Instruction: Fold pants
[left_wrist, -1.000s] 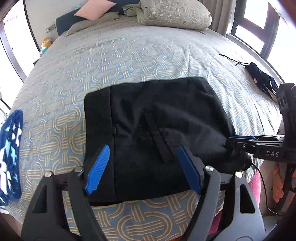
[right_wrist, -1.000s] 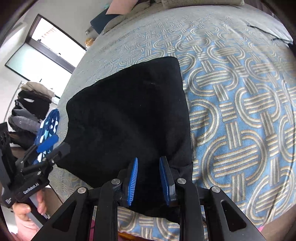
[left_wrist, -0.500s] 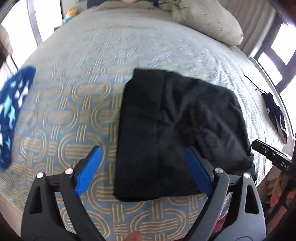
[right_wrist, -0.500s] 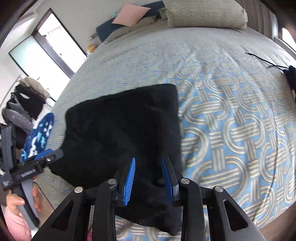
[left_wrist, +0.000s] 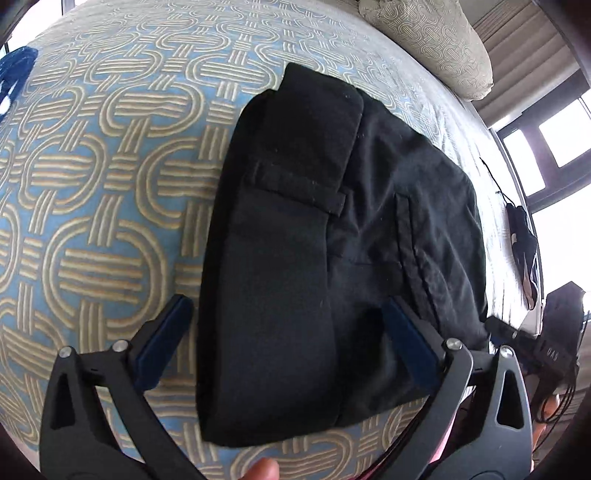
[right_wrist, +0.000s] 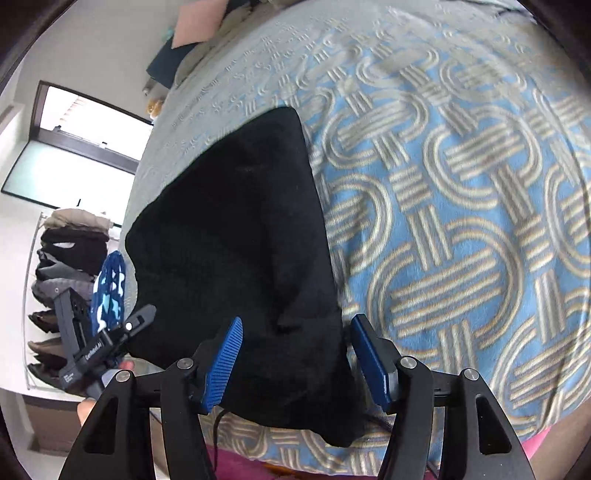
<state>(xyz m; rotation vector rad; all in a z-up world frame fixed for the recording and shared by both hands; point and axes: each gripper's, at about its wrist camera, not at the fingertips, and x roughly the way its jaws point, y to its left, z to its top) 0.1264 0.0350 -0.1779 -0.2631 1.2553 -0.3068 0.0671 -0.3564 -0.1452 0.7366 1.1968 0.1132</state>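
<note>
The black pants (left_wrist: 325, 258) lie folded into a thick rectangle on the bed, waistband and belt loop facing up. They also show in the right wrist view (right_wrist: 251, 266). My left gripper (left_wrist: 284, 339) is open, its blue fingers spread across the near edge of the pants, holding nothing. My right gripper (right_wrist: 295, 354) is open, its fingers straddling the near corner of the pants. The right gripper also shows at the right edge of the left wrist view (left_wrist: 532, 343), and the left gripper at the left of the right wrist view (right_wrist: 107, 343).
The bed has a blue bedspread (left_wrist: 92, 206) with a tan loop pattern. A patterned pillow (left_wrist: 436, 40) lies at the head. A dark garment with a cable (left_wrist: 524, 247) lies near the right bed edge. A blue patterned garment (right_wrist: 109, 291) and stacked clothes (right_wrist: 70, 251) are at left.
My right gripper has opened from nearly shut and let go of the pants. My left gripper has swung right and closer over the pants' near edge.
</note>
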